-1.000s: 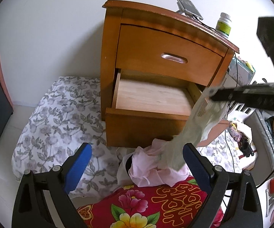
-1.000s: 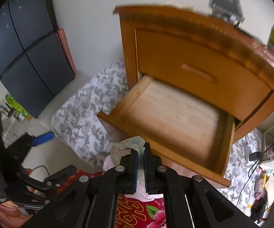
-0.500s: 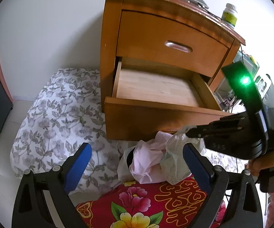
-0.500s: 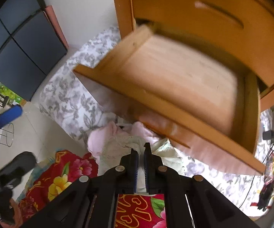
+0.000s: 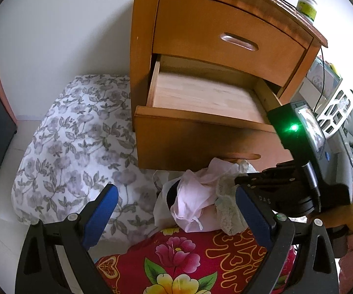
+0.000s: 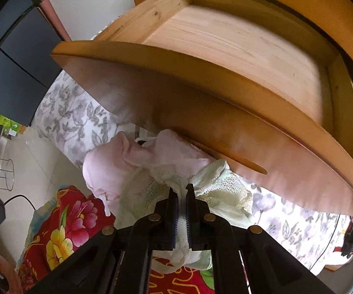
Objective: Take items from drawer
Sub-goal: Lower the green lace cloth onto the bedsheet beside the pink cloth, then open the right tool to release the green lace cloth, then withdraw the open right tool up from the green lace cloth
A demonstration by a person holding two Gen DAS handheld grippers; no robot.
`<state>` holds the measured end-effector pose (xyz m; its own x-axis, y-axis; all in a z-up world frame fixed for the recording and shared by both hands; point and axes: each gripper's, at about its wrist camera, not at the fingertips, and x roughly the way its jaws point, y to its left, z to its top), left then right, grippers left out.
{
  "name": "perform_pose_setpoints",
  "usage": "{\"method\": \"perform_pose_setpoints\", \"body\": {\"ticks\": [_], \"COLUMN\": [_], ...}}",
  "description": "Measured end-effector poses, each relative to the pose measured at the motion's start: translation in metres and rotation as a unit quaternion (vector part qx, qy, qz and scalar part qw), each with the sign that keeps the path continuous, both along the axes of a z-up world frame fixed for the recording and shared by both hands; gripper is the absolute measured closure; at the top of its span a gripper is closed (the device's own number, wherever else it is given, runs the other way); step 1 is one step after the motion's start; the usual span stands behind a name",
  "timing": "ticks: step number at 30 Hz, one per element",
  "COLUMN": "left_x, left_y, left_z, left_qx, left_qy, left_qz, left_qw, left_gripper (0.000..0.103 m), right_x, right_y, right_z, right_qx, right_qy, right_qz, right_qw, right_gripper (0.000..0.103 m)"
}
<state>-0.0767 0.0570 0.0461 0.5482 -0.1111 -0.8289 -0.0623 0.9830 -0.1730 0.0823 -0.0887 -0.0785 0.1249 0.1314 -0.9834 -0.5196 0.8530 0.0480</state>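
A wooden nightstand [image 5: 225, 31] stands against a white wall, its lower drawer [image 5: 201, 122] pulled out and bare inside. Below its front, on floral bedding [image 5: 73, 132], lies a heap with a pink garment [image 5: 196, 191]. The right gripper [image 6: 182, 196] points down, fingers pinched on a pale green lace garment [image 6: 220, 191] touching that heap. The left gripper [image 5: 176, 210] hovers with fingers spread, holding nothing. Releasing looks best once the lace rests fully, so it does not snag.
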Motion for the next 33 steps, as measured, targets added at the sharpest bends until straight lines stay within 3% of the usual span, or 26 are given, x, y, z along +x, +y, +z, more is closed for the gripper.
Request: {"method": "perform_pose_setpoints", "body": {"ticks": [3, 5, 7, 13, 14, 16, 19, 29, 33], "left_x": [0.001, 0.001, 0.0, -0.004, -0.004, -0.005, -0.006, -0.003, 0.0], "left_y": [0.0, 0.0, 0.0, -0.002, -0.002, -0.003, -0.006, -0.014, -0.019], "left_z": [0.0, -0.001, 0.0, 0.009, 0.011, 0.013, 0.017, 0.014, 0.009], "left_qx": [0.0, 0.0, 0.002, 0.007, 0.008, 0.009, 0.012, 0.023, 0.024], "left_qy": [0.001, 0.001, -0.001, -0.012, -0.014, -0.017, -0.023, -0.016, -0.011], "left_qz": [0.001, 0.001, 0.0, 0.003, 0.004, 0.006, 0.008, 0.014, 0.014], "left_qw": [1.0, 1.0, 1.0, 0.9999, 0.9999, 0.9998, 0.9996, 0.9995, 0.9996], "left_gripper": [0.006, 0.006, 0.006, 0.006, 0.006, 0.006, 0.006, 0.006, 0.006], "right_x": [0.0, 0.0, -0.001, -0.007, -0.009, -0.013, -0.021, -0.04, -0.048], "right_y": [-0.001, -0.001, -0.003, -0.01, -0.012, -0.016, -0.024, -0.079, -0.095], "right_z": [0.005, 0.01, 0.017, 0.045, 0.051, 0.063, 0.079, 0.085, 0.078], "right_qx": [-0.001, 0.001, 0.003, 0.022, 0.027, 0.031, 0.04, 0.068, 0.066], "right_qy": [-0.003, -0.006, -0.011, -0.039, -0.047, -0.065, -0.093, -0.127, -0.132], "right_qz": [-0.001, -0.002, -0.003, -0.006, -0.008, -0.012, -0.018, -0.119, -0.149], "right_qw": [1.0, 1.0, 1.0, 0.999, 0.999, 0.997, 0.995, 0.982, 0.978], "right_gripper": [0.096, 0.09, 0.076, 0.069, 0.066, 0.05, 0.046, 0.023, 0.009]}}
